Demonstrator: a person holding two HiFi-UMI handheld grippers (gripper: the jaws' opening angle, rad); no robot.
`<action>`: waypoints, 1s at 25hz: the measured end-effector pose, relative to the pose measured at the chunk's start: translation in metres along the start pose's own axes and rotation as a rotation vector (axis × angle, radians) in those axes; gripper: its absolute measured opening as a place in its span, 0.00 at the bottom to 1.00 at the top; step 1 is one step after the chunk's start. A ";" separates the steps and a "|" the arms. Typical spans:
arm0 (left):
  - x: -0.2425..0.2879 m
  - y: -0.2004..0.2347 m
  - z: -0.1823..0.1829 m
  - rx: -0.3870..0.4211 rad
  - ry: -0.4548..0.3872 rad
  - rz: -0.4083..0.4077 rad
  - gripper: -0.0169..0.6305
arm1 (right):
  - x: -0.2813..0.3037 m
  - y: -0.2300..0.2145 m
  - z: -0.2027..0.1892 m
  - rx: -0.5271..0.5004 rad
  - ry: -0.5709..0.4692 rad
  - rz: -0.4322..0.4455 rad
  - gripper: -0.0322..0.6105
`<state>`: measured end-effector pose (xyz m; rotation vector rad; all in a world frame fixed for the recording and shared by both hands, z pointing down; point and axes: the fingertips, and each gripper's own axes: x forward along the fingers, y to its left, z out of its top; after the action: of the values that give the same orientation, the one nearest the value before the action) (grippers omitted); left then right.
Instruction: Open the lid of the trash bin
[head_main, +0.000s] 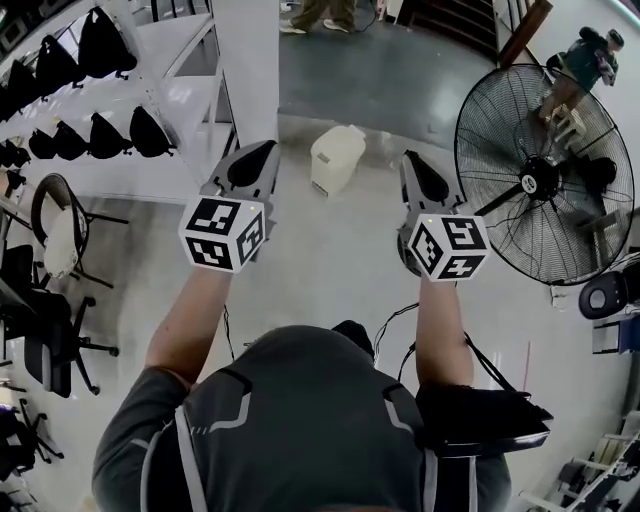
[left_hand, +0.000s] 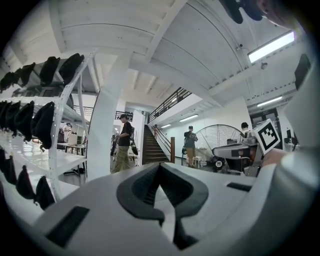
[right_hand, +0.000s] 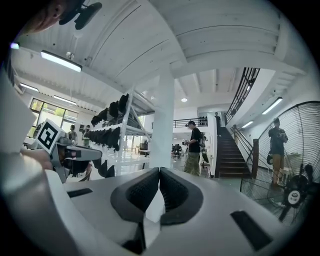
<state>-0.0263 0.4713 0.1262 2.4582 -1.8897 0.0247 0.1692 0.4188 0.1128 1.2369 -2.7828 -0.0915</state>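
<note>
A cream-white trash bin (head_main: 336, 157) stands on the floor ahead of me, its lid down, seen only in the head view. My left gripper (head_main: 255, 156) is held out level to the left of the bin and short of it, jaws shut and empty. My right gripper (head_main: 420, 166) is level to the bin's right, also shut with nothing between its pads. In the left gripper view the left gripper (left_hand: 159, 166) shows its tips pressed together. The right gripper (right_hand: 159, 171) looks the same in its own view. The bin is below both gripper views.
A white pillar (head_main: 247, 70) rises just left of the bin, beside a white shelf rack (head_main: 180, 110) hung with black bags. A large black floor fan (head_main: 540, 180) stands at the right. Office chairs (head_main: 55, 290) line the left. A person (left_hand: 123, 142) walks near a staircase (right_hand: 227, 152).
</note>
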 end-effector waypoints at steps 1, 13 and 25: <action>0.000 0.003 0.000 -0.002 -0.002 -0.007 0.04 | 0.003 0.003 0.000 -0.004 0.002 -0.003 0.09; 0.073 0.037 -0.011 -0.018 0.010 0.030 0.04 | 0.079 -0.033 -0.010 -0.009 -0.008 0.049 0.09; 0.212 0.046 0.006 0.017 0.027 0.066 0.04 | 0.176 -0.139 -0.009 -0.027 -0.034 0.111 0.09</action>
<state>-0.0160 0.2542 0.1287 2.3923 -1.9665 0.0761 0.1548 0.1950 0.1193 1.0821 -2.8632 -0.1424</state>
